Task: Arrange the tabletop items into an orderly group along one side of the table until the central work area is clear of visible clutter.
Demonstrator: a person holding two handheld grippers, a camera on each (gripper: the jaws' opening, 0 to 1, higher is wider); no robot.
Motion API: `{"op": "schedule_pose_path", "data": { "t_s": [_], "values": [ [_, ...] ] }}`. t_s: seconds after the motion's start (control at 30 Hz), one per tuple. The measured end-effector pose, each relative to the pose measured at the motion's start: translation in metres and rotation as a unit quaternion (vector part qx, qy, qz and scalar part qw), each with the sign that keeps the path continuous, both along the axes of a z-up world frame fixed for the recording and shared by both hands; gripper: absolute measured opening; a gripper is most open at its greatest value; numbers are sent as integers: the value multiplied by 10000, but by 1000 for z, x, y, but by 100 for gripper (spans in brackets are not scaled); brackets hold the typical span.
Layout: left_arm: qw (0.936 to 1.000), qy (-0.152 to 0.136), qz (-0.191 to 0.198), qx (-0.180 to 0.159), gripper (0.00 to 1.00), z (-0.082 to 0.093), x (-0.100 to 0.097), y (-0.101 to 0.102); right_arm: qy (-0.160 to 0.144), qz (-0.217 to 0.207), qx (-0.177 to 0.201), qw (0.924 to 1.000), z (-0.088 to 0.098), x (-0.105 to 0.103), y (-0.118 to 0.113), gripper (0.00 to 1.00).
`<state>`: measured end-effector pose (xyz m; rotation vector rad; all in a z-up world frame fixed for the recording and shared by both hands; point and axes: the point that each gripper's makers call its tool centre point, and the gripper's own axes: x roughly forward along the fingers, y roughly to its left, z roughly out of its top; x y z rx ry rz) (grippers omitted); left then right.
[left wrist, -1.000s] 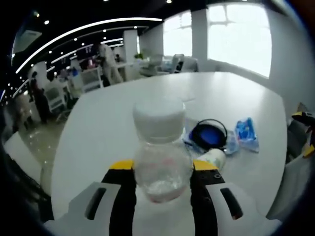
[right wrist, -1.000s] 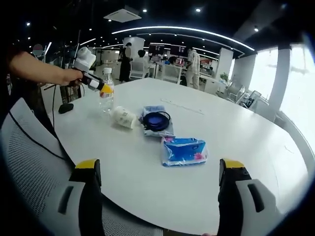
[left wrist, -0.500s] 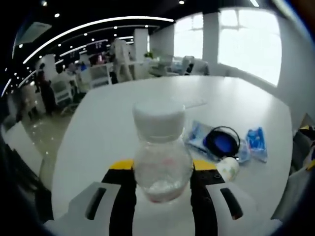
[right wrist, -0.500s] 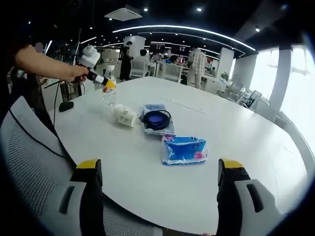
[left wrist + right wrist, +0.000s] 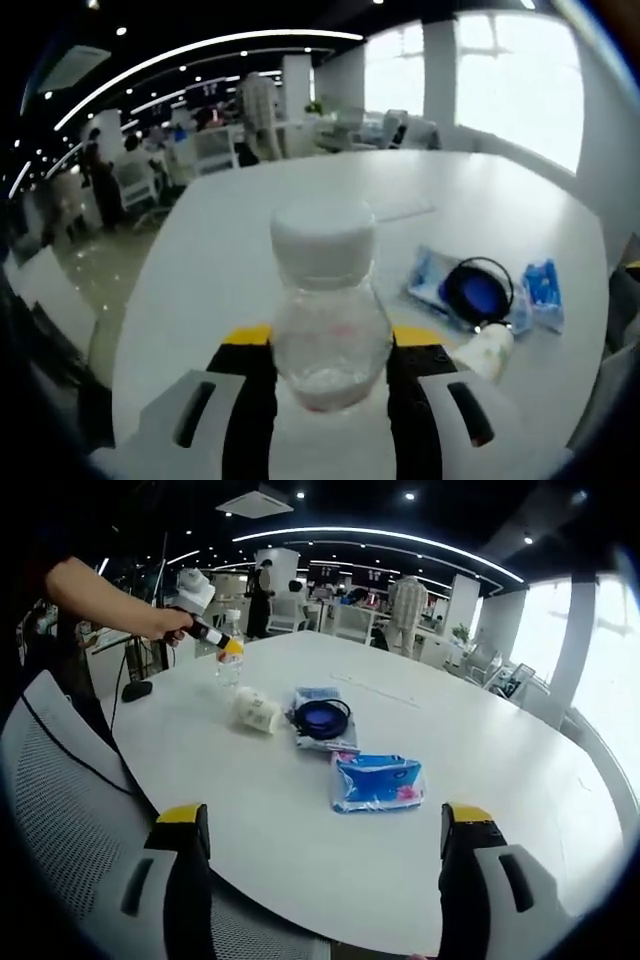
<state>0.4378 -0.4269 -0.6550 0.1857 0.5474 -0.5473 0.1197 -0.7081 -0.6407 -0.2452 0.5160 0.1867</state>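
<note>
While the left gripper clamps a bottle, the scene reads as follows.

Left gripper [image 5: 330,360]: low centre of the left gripper view, jaws closed against the sides of a clear plastic bottle [image 5: 328,320] with a white cap, held upright above the white round table [image 5: 230,260].

Same pair, right gripper view: upper left of the frame, a hand [image 5: 160,623] carries the left gripper [image 5: 222,648] with the bottle [image 5: 231,662] at the table's far-left edge.

Right gripper [image 5: 325,850]: bottom of its own view, jaws spread wide apart with nothing between them, above the near table edge.

Clutter, centre of the right gripper view: a white cup [image 5: 257,709] on its side, just left of a blue collapsible bowl [image 5: 322,718] resting on a pale blue packet [image 5: 318,698].

Tissue pack [image 5: 377,781]: blue, flat, just below the bowl.

Chair [image 5: 60,800]: grey mesh back, lower left of the frame.

Background: people standing among desks, upper centre.
</note>
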Motion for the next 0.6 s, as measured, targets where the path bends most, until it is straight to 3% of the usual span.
{"op": "schedule_pose_path", "data": {
  "t_s": [0.6],
  "values": [
    [9998, 81, 187, -60, 39, -8, 15, 2, 57, -42, -61, 10000, -2, 0, -3, 92]
  ]
}}
